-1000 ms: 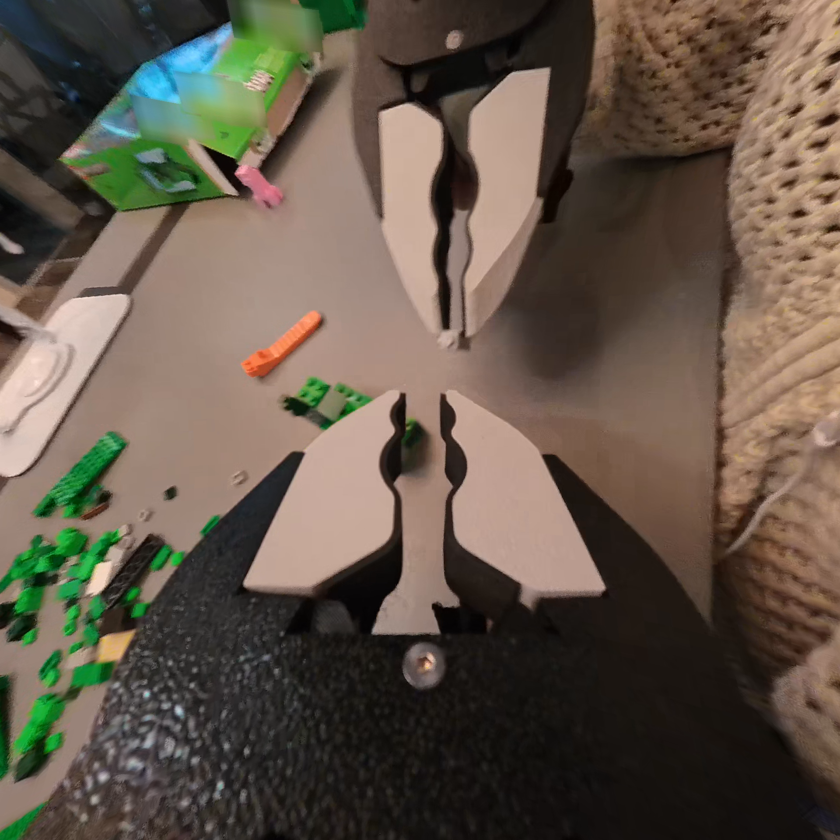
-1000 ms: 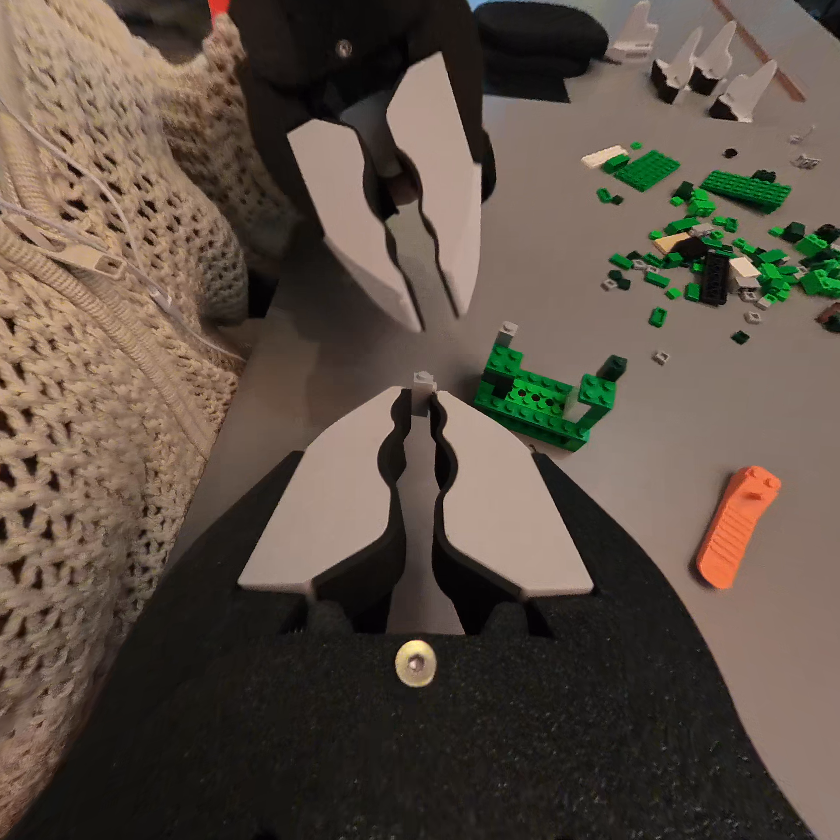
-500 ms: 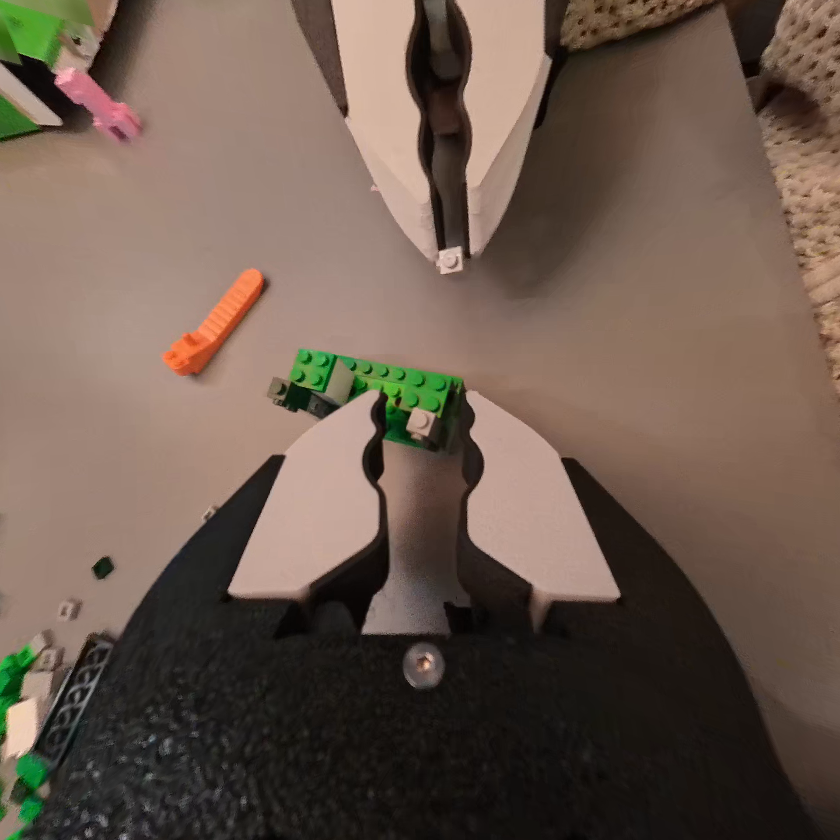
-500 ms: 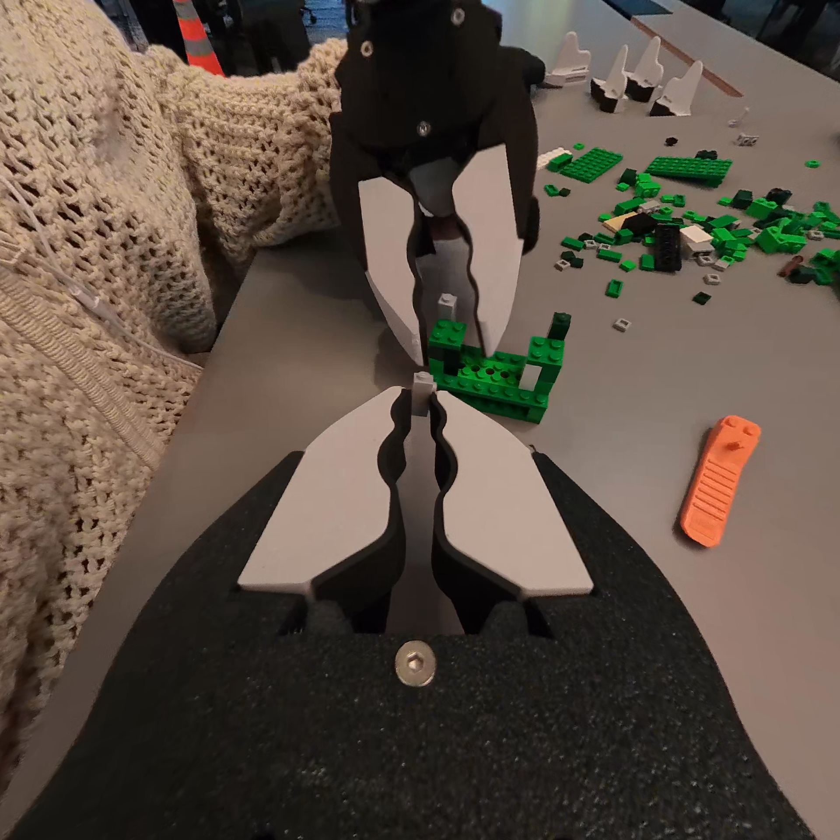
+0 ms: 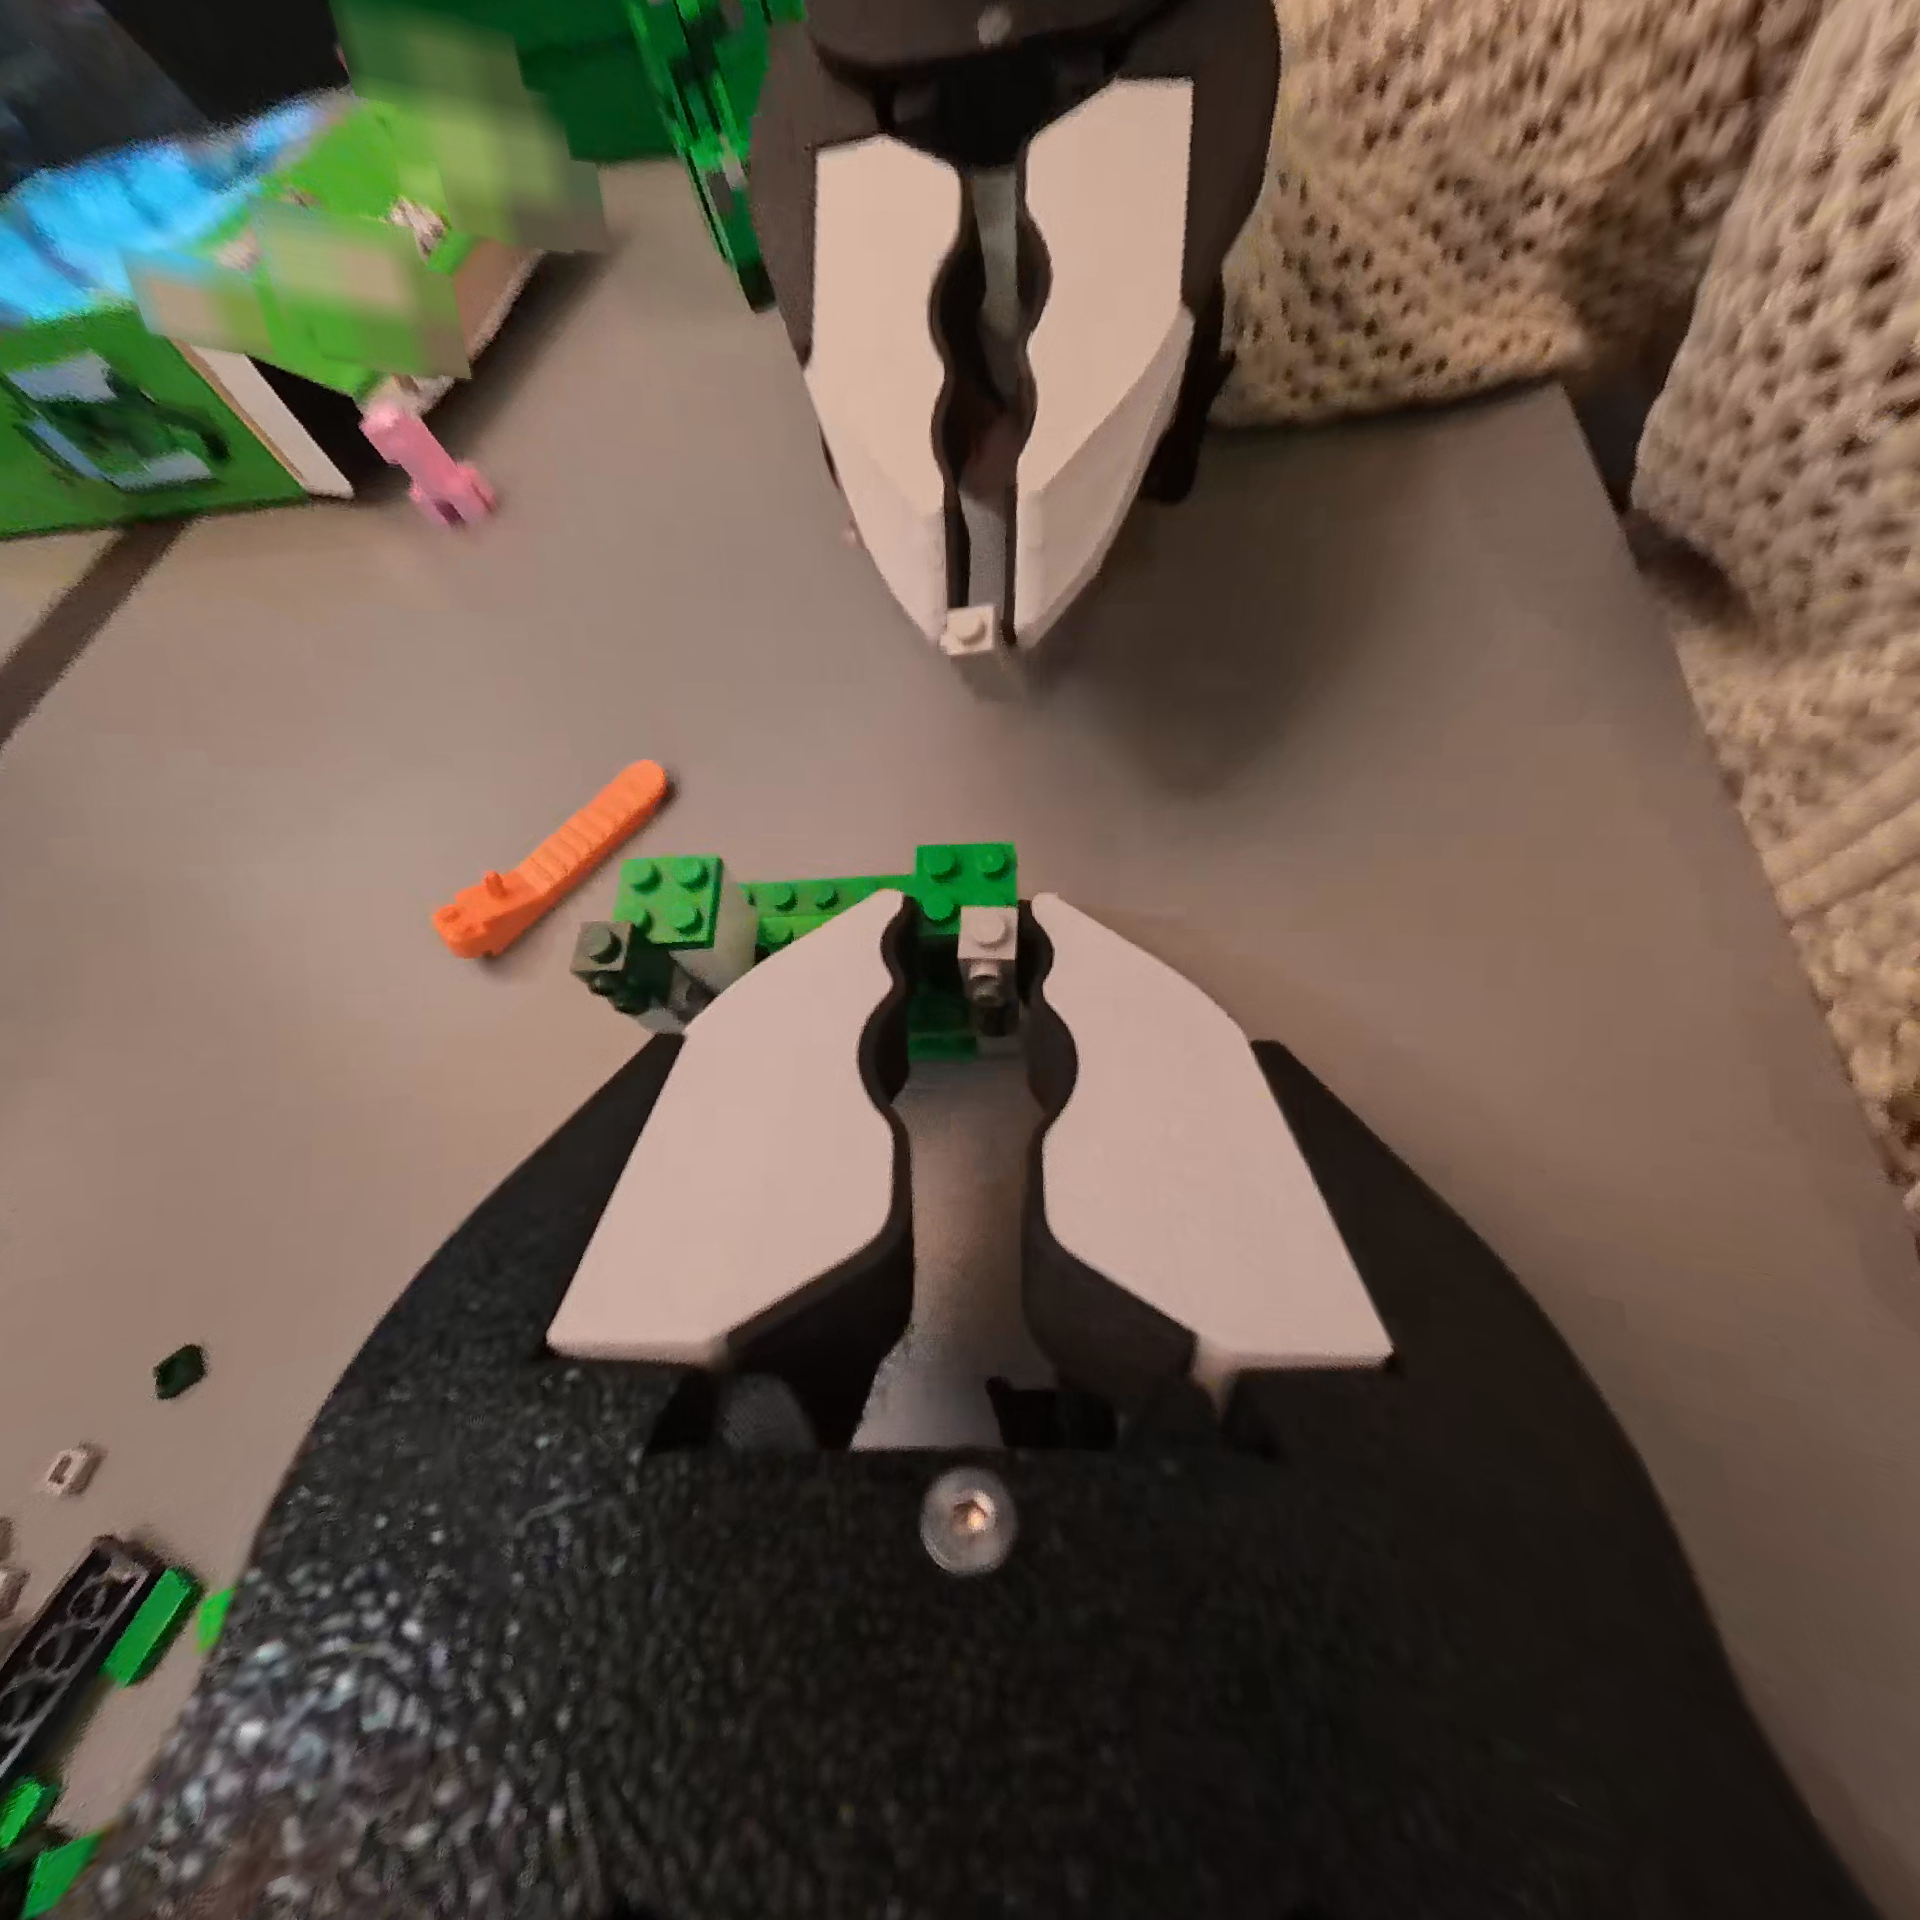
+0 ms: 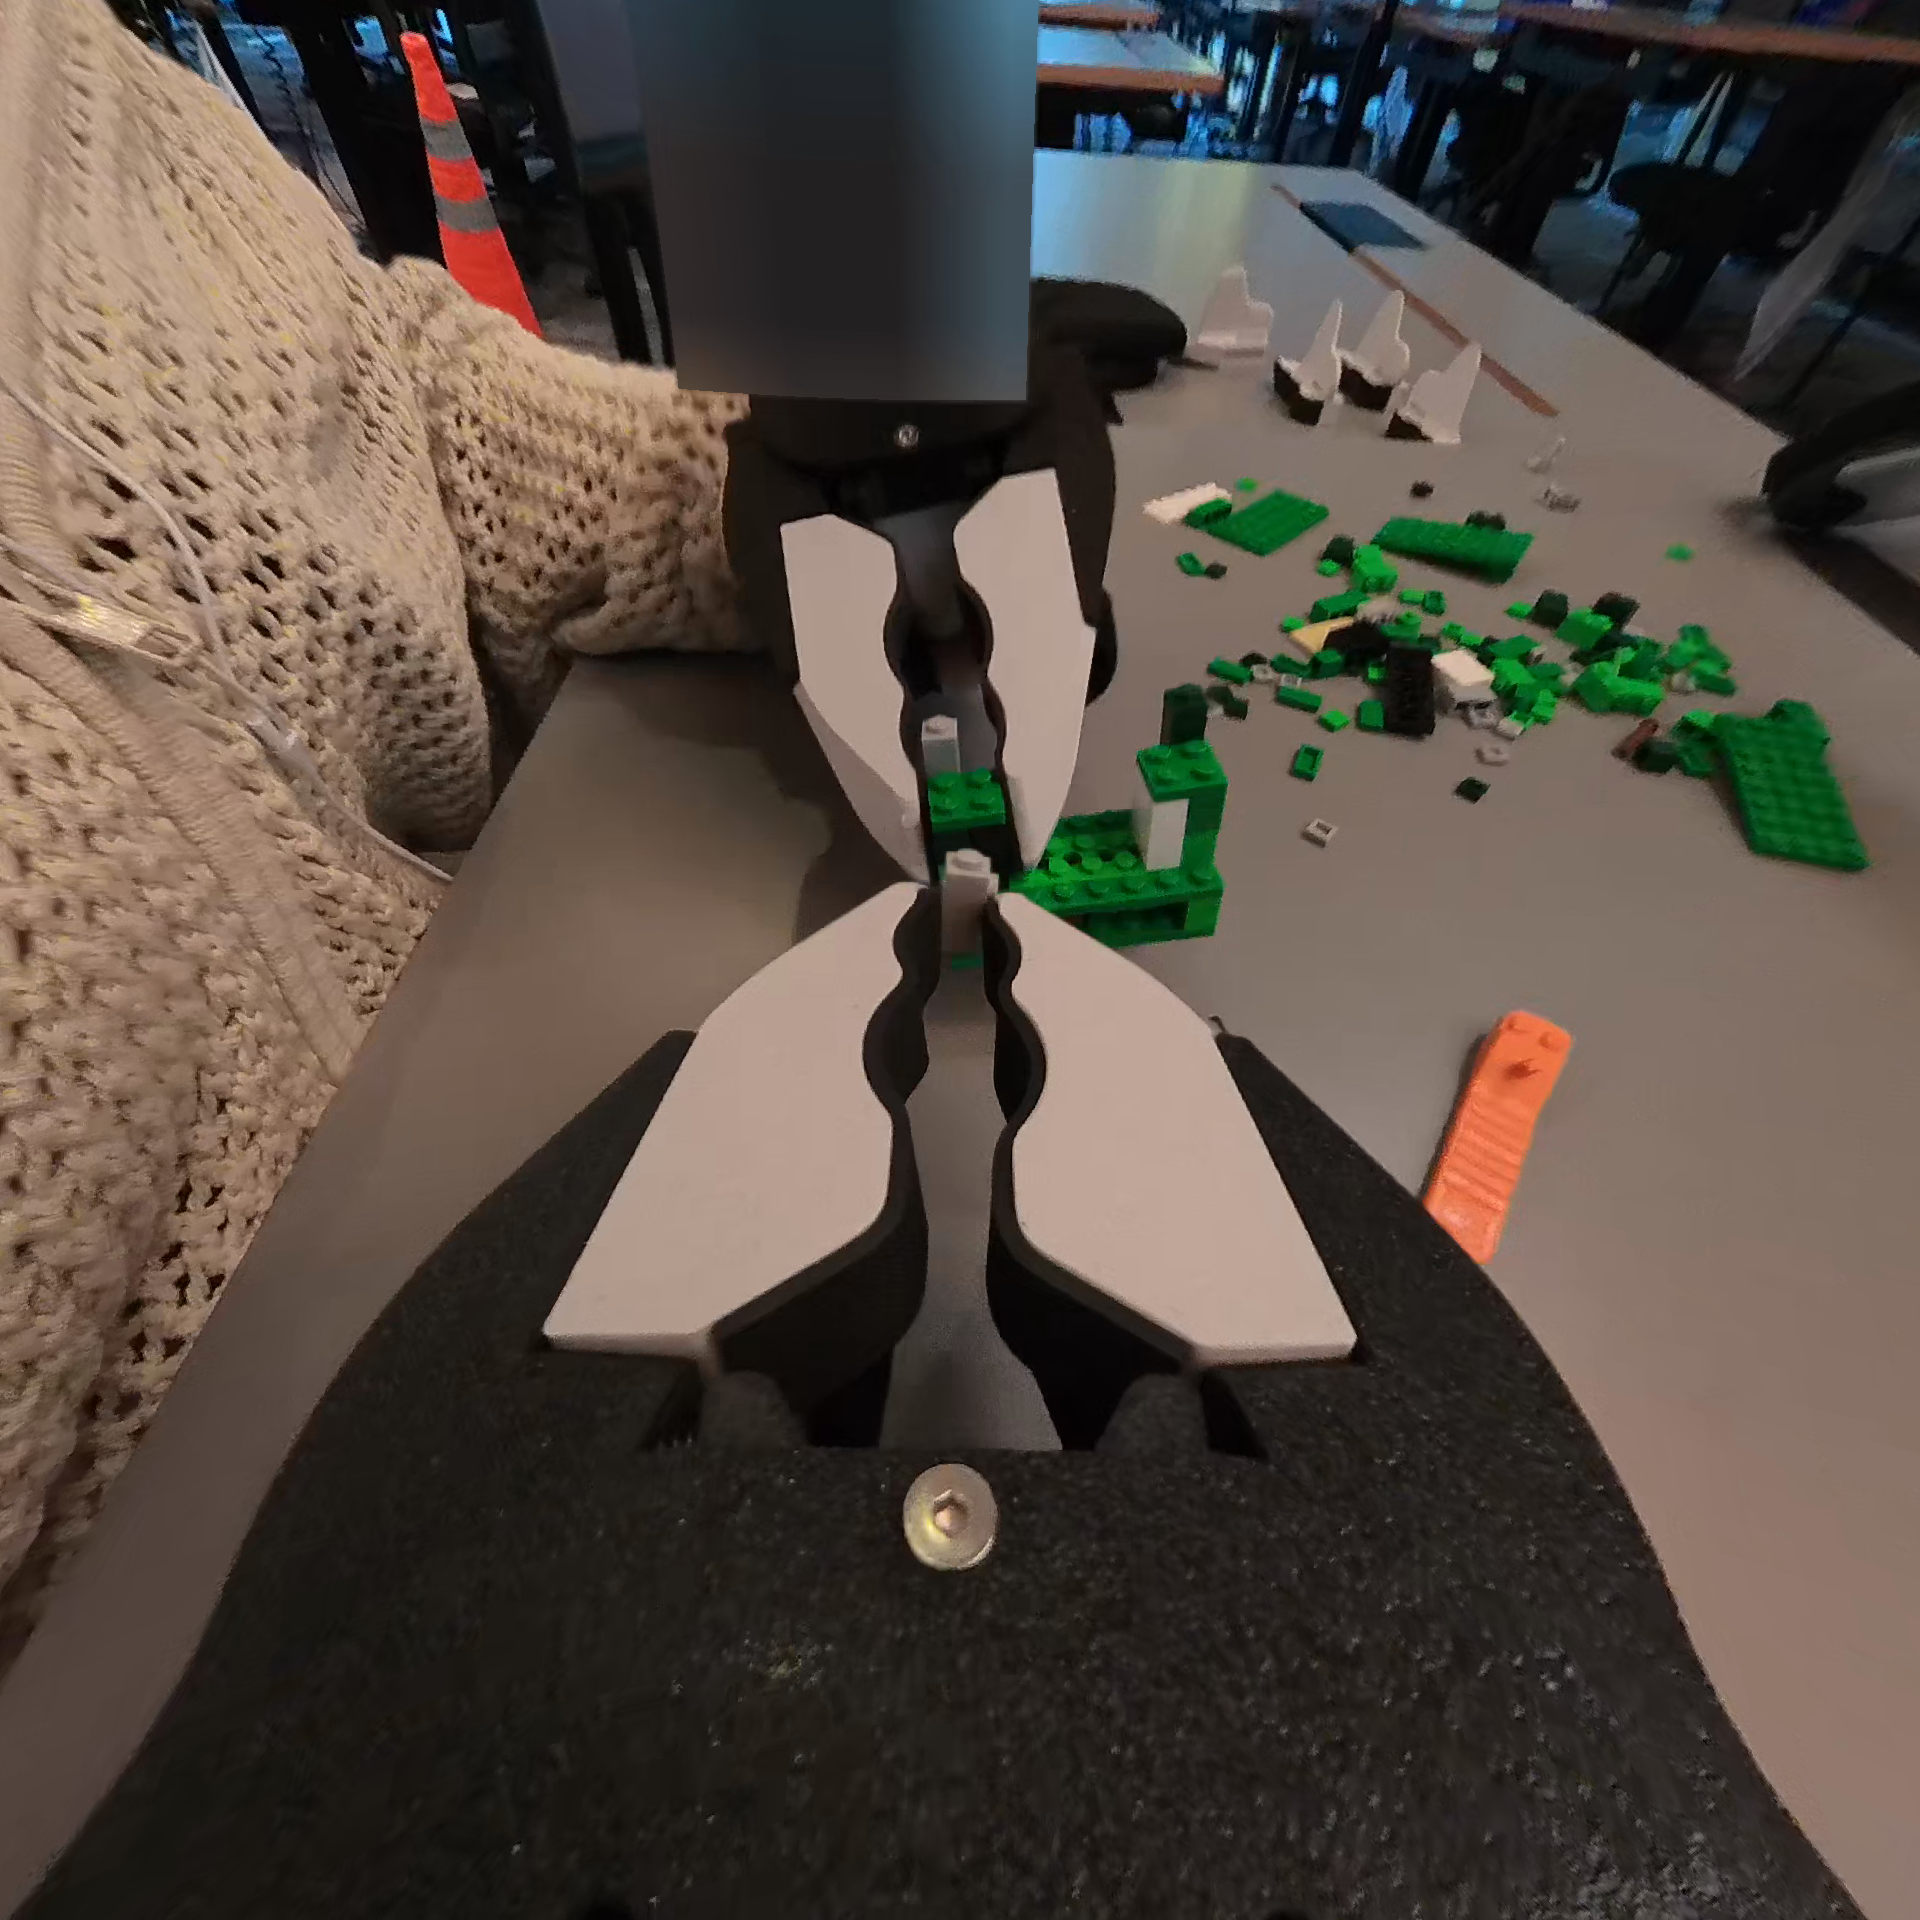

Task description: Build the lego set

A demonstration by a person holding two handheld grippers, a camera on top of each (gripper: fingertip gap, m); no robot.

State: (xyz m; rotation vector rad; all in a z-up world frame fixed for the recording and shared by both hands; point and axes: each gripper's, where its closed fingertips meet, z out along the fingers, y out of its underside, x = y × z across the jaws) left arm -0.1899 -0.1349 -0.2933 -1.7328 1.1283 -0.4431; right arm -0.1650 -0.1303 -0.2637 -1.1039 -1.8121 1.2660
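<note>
Grey brick (image 6: 964,896) pinched in right tongs (image 6: 961,914).

A long grey table (image 6: 1558,1039) fills a dim room; an orange traffic cone (image 6: 462,197) stands behind on the floor.

Left tongs (image 5: 966,914) straddle the green lego build (image 5: 821,909); right tongs (image 5: 977,634) pinch a grey brick (image 5: 971,631).

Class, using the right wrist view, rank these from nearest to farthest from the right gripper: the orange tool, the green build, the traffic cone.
1. Green build: just ahead of the right gripper, slightly right.
2. Orange tool: on the table, off to the right.
3. Traffic cone: far back left, beyond the table.
</note>
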